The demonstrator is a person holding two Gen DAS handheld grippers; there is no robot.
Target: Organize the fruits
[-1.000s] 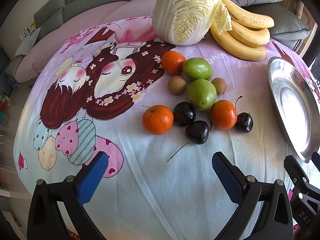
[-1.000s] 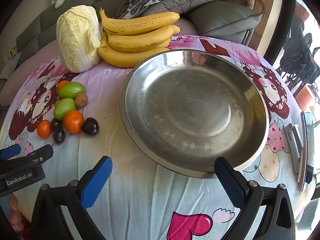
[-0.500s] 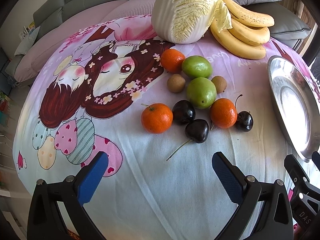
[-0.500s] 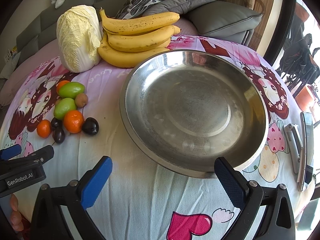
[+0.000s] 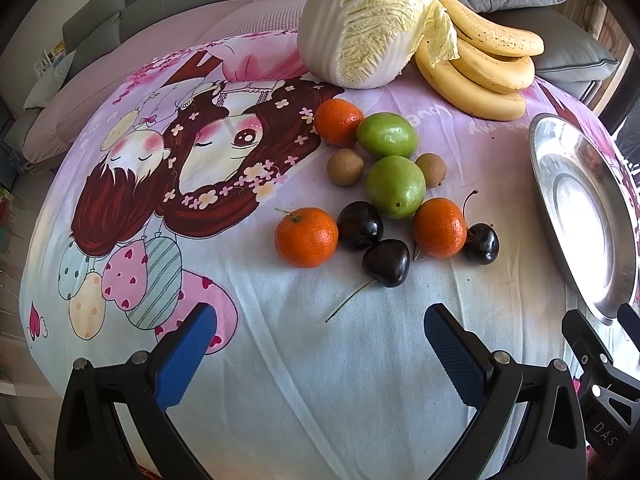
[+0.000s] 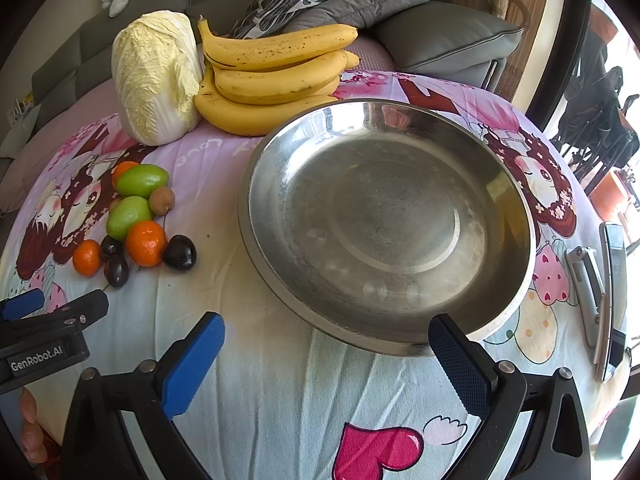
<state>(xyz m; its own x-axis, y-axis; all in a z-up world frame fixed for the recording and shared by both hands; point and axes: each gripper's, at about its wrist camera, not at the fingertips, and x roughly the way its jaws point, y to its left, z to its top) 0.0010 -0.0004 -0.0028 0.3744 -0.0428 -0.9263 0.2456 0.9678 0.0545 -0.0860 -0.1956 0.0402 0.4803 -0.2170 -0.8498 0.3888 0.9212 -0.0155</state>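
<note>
**Both claws wide open, fruit pile not touched yet**

Left claw sits low over the cloth with its blue pads spread wide and nothing between them. Compared with a second ago the fruit sits a touch lower and bigger in its view, so it has crept in on the pile, but only slightly. Nothing on the table has shifted.

Right claw is just as open and empty, parked at the near rim of the metal bowl, and it hasn't budged at all.

Where the fruit is: one loose cluster on the cartoon tablecloth, left of the bowl. Nearest the left claw is a dark cherry with its stem pointing back at the pads, then a mandarin beside a second cherry. Another mandarin touches a third cherry. Behind those are two green fruits, two small brown kiwis and a third mandarin. The bananas and the cabbage are at the back.

The bowl has nothing in it, so the sorting looks like it hasn't really started. Best guess is the left claw is lining up on the front cherry or mandarin.
</note>
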